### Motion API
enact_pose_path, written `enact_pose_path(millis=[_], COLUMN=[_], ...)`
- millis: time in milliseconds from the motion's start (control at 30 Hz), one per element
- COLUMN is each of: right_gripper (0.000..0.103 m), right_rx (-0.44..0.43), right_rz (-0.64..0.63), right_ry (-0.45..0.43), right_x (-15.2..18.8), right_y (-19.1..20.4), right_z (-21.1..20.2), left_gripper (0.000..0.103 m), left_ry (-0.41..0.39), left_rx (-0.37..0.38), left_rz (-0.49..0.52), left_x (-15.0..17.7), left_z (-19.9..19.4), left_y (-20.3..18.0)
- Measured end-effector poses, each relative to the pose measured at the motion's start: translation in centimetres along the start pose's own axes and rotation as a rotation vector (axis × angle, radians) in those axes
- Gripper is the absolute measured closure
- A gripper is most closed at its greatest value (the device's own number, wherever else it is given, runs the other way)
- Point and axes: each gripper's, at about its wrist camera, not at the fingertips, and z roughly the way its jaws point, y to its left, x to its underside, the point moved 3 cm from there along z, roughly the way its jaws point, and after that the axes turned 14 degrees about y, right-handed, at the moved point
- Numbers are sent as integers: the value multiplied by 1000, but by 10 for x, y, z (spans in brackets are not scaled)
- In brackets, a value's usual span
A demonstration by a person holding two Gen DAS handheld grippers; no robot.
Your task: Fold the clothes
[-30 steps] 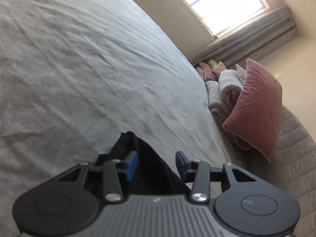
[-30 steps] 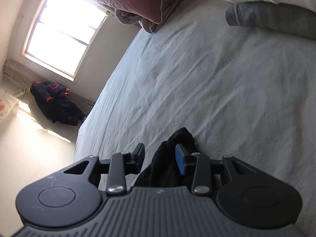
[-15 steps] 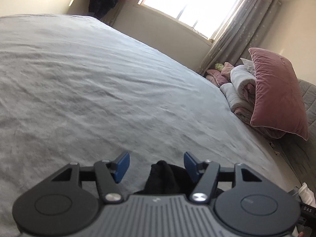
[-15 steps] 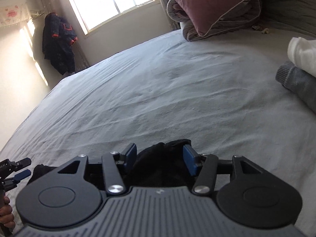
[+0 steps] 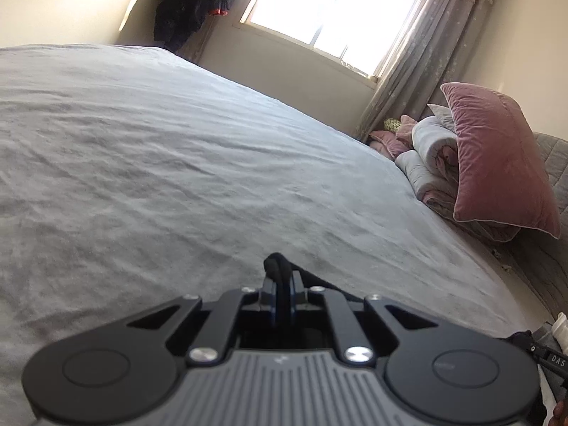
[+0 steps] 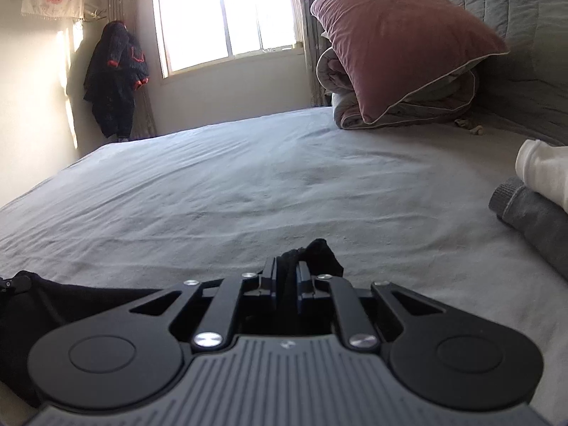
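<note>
Broadly, the surface is a bed [image 5: 177, 163] under a grey, lightly creased sheet that fills most of both views. Beyond it stands a pale wall with a bright window [image 6: 227, 17], grey curtains [image 5: 415, 71] at the side, and a dark coat with red trim [image 6: 115, 81] hanging in the corner. At the head of the bed a pink velvet pillow [image 6: 397, 35] leans on a rolled grey quilt [image 5: 433, 149] against a quilted grey headboard [image 6: 514, 35]. In the right wrist view, folded grey clothing [image 6: 532, 227] with a white piece [image 6: 543, 170] on top lies on the sheet at the right edge, both cut off by the frame. The left hand-held gripper [image 5: 282, 296] has just closed its jaws, and its blue pads now pinch a fold of the black garment [image 6: 319, 255] low over the sheet. The right hand-held gripper [image 6: 285, 280] has likewise just closed and clamps another bunched part of the same black cloth, which trails away to the left along the near edge of the bed. Most of the garment is hidden beneath the two gripper bodies, so its kind and its lie cannot be made out. Window glare washes out anything outside. A small object on the sheet by the headboard is too small to identify.
</note>
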Motion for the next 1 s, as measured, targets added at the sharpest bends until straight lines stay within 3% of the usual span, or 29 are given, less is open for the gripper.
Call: enact_pose_path(millis=[133,200,233,267,367,433,600,733,900,1000], right_gripper=[89,77,64,61,61,61,62,66,67,69], right_rx=[9,13,18,20,-11,-62,-245,-328,-291,-240], right_rz=[-4,-4,-3,-2,-5,-28,-106,-145,-224,-268], right_ry=[103,99,95,88,67,74,186,284,349,348], right_x=[3,2,2,1,-6,-10,-10,2,14,12], right_y=[0,0,1,2,9,20,62,97,131,146], right_z=[19,15,12,8,-5,-12,-19,-13,12,27], left_gripper=[92,86,82,76,74,74,74,74,72,71], left_ry=[48,54,43,31,-17,-8,99,170,218,228], left_rx=[-34,-41,-55,-71,-33,43,197,231,225,240], left_rz=[1,11,19,28,74,145,344,440,532,531], left_x=[0,-1,-2,-3,-7,-5,22,41,61,61], left_z=[8,5,0,-5,-26,-37,-38,-31,-22,-22], left_y=[0,-2,-4,-6,-19,-34,-65,-70,-63,-61])
